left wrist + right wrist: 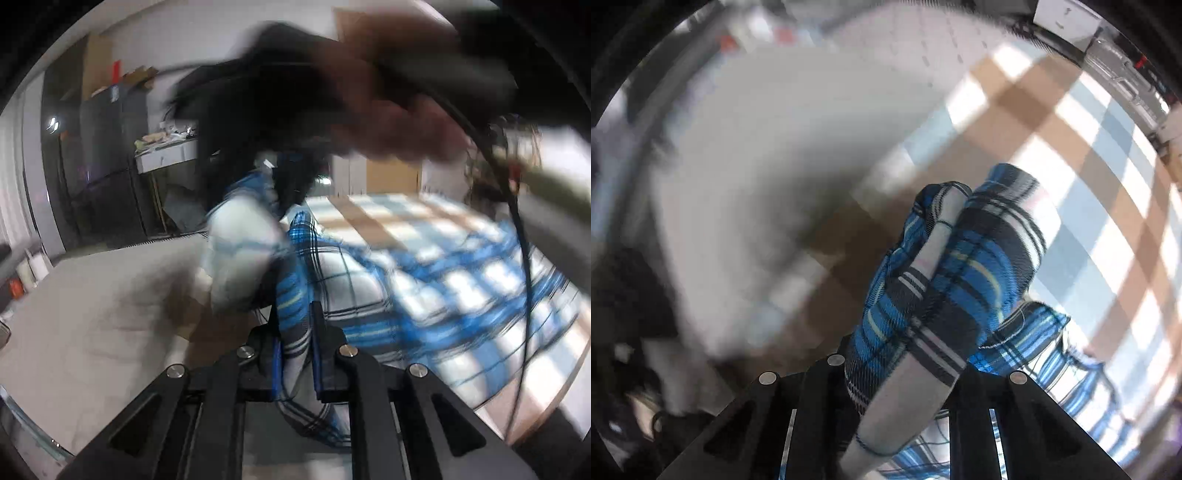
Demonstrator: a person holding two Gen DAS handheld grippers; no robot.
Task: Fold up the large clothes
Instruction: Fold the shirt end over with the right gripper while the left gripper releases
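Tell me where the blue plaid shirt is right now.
The blue plaid shirt is pinched in both grippers: bunched between the left gripper fingers, trailing rightward over the checkered cloth, and gathered in the right gripper.

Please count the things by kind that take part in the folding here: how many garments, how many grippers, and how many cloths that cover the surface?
Garments: 1, the blue plaid garment.
Grippers: 2, the left gripper and the right gripper, each closed on the garment.
Cover cloths: 1, the checked tan and pale blue cloth under it.
Total: 4
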